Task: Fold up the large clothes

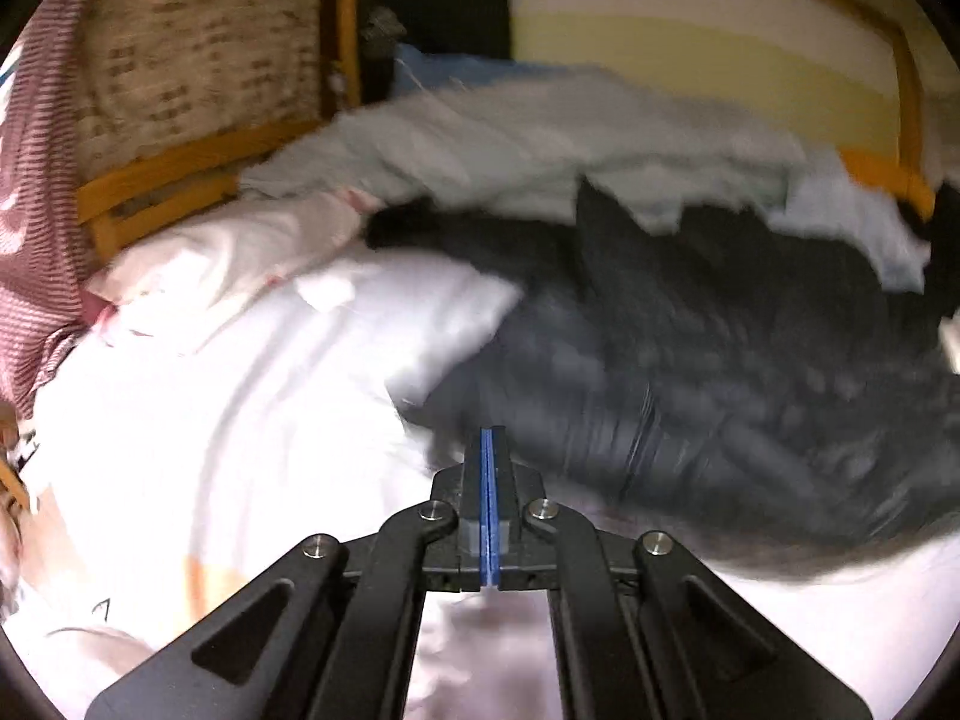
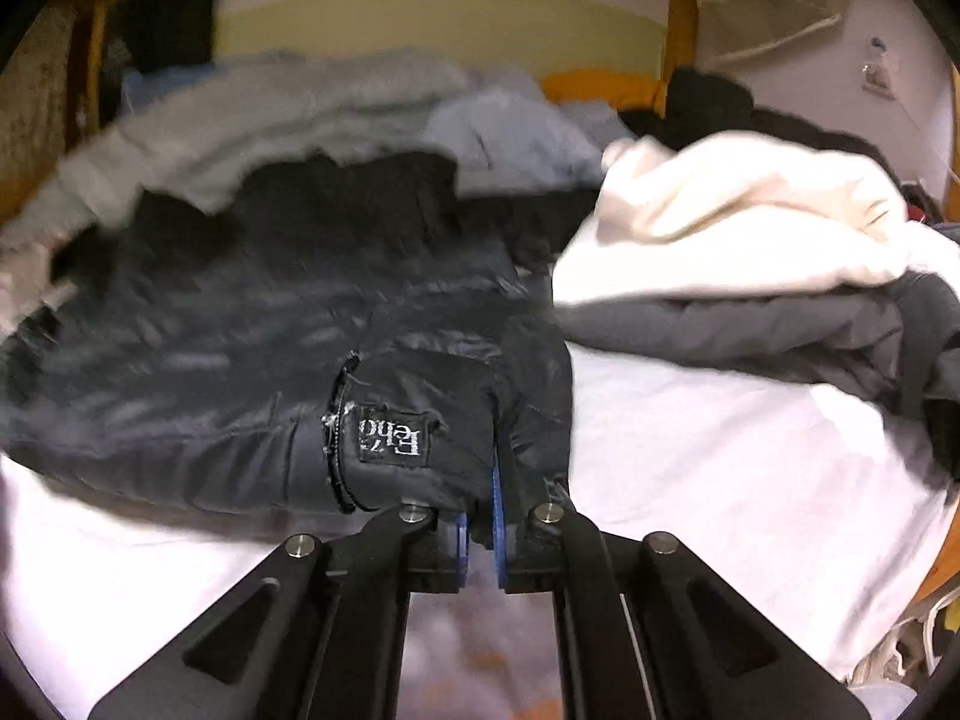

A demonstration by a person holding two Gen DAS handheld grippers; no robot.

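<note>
Item before you: black puffer jacket (image 2: 252, 348), quilted, glossy shell, blurred in both views. Pose: spread crumpled across white bed sheet (image 2: 720, 480), near edge bunched. Detail: small black label with pale lettering (image 2: 393, 438) sewn beside zip seam (image 2: 339, 438), label seen upside down. State: your right tool (image 2: 480, 480) pinches fold of near edge next to label; your left tool (image 1: 491, 450) sits at opposite near edge, pads together, grip on cloth unclear. Far side meets heap of other clothes.

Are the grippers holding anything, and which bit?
The right gripper pinches the dark puffy jacket at its edge beside the sewn label. The left gripper is shut with nothing visible between its pads.
</note>
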